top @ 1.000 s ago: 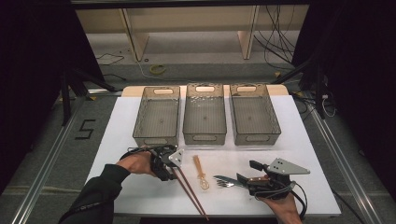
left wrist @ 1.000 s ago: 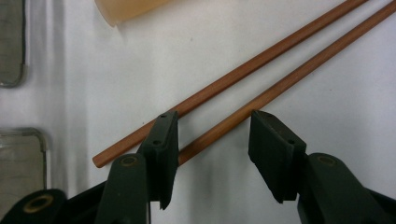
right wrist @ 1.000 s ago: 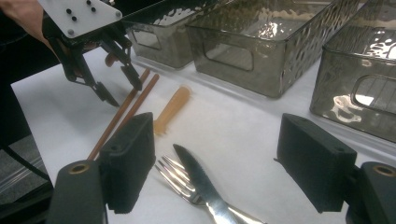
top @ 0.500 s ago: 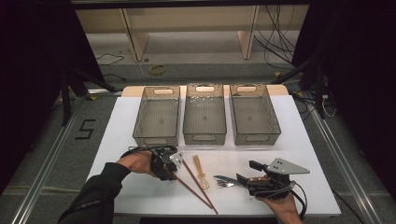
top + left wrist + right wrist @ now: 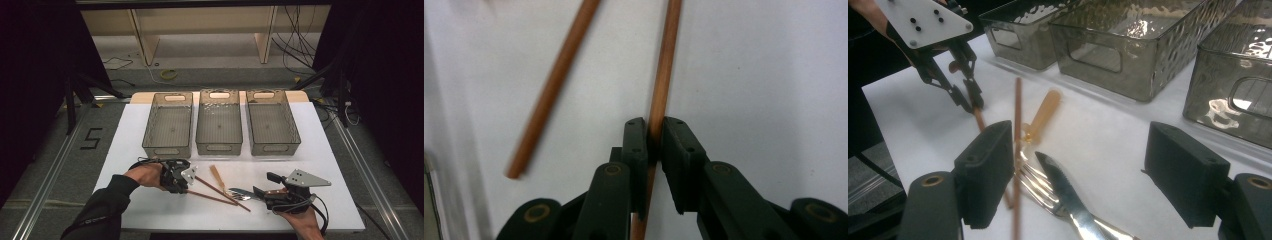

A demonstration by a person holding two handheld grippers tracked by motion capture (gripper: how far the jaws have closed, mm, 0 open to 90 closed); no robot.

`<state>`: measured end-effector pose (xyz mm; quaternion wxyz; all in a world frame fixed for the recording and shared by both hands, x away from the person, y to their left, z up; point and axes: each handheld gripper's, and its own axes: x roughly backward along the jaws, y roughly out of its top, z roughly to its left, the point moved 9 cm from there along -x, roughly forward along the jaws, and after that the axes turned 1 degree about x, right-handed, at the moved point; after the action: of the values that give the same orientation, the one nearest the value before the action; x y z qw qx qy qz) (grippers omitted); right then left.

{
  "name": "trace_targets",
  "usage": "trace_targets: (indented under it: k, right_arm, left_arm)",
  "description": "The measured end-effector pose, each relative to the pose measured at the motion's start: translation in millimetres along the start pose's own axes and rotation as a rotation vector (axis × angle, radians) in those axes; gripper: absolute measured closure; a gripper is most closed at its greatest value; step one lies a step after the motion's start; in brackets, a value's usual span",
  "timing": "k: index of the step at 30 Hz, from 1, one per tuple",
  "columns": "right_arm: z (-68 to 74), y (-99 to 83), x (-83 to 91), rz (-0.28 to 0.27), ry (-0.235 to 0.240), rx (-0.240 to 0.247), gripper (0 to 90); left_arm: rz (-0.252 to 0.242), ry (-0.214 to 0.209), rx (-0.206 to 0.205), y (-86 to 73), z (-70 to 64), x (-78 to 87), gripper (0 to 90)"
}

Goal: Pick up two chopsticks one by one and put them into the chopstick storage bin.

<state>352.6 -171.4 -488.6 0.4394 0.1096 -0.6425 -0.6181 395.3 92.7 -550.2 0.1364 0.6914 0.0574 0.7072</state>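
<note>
Since a second ago, left tongs point(image 5: 654, 137) swung their clamped reddish-brown wooden chopstick point(image 5: 663, 75) out flatter across the white table point(image 5: 130, 130). Right tongs point(image 5: 1078, 175) gape over the steel knife point(image 5: 1063, 192). Lift level so it doesn't pivot.

The person's left forearm, in a dark sleeve, comes in from the near edge of the surface and angles toward its middle. The left hand point(image 5: 145, 175) grips the left gripper point(image 5: 189, 184) low, just above the surface, its jaws pinched together on something thin. The right hand point(image 5: 295, 216) sits close to the near edge, holding the right gripper point(image 5: 260, 191) pointed across toward the left one. Its jaws stand wide apart, and a cable loops off behind the wrist.
</note>
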Motion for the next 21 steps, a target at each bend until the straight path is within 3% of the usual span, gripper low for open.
trace_targets:
  k: [21]
  right_arm:
    - [-0.5,-0.6,-0.4,0.004,-0.001,-0.001,28.8]
  left_arm:
    - [0.003,-0.021,-0.072,0.9,-7.6,5.0,83.7]
